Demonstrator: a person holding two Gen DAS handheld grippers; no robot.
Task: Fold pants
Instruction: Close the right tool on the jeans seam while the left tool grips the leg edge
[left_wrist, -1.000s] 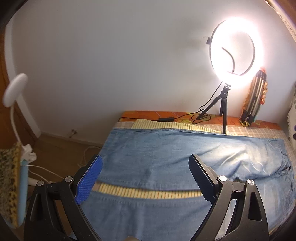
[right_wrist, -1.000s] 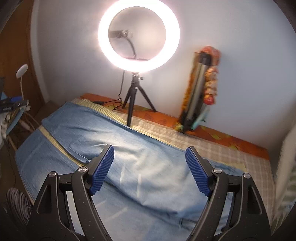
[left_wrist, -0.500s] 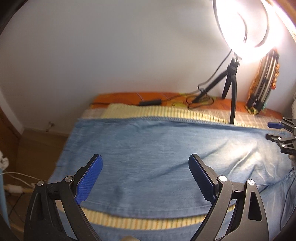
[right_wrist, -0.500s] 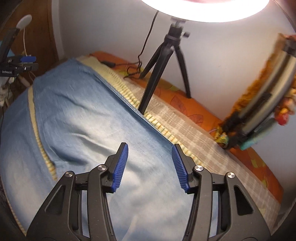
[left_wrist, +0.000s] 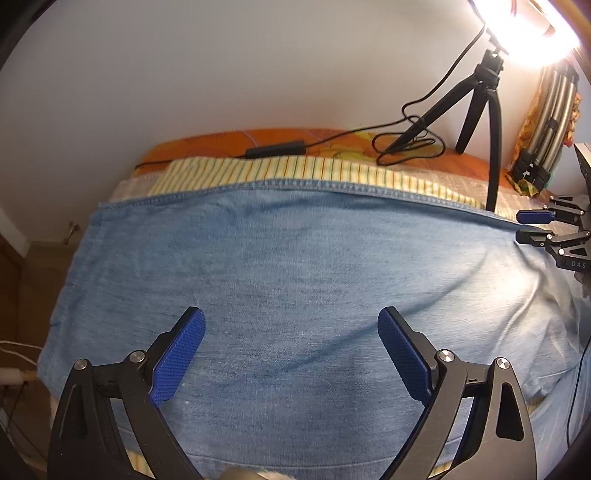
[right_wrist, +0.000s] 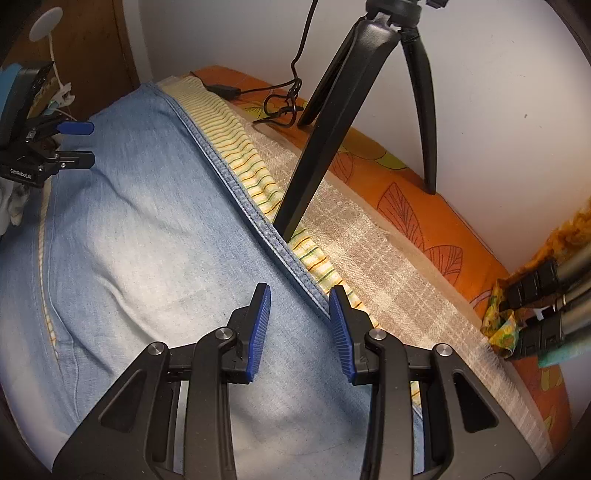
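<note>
Left wrist view: our left gripper (left_wrist: 291, 350) hung over the near half of the jeans (left_wrist: 295, 280), jaws spread wide, nothing between the pads and no contact that we could see. One pair of jeans, laid flat across the bed, far seam edge (left_wrist: 332, 186) running along a striped sheet (left_wrist: 295, 168). We read that layout as staged for a fold across the length. One ring-light tripod (left_wrist: 484, 107) stood at the back, its cable (left_wrist: 406, 125) coiled on the orange cover (left_wrist: 229, 142); we figured it was parked there to light the cloth and stay clear of the fold. The right gripper (left_wrist: 532, 225) showed at the right edge, right at the far seam.

Right wrist view: right gripper (right_wrist: 299, 325) had just been closing, jaws now narrowed and straddling the seam edge (right_wrist: 258, 229). Denim sat between the pads, but we saw a gap on both sides, so no pinch yet. Likely lined up to grab that edge for the fold. Left gripper (right_wrist: 81, 144) visible far left, spread. Count: two grippers, one pair of jeans, one tripod, one folded stand (right_wrist: 546, 295) against the wall.
</note>
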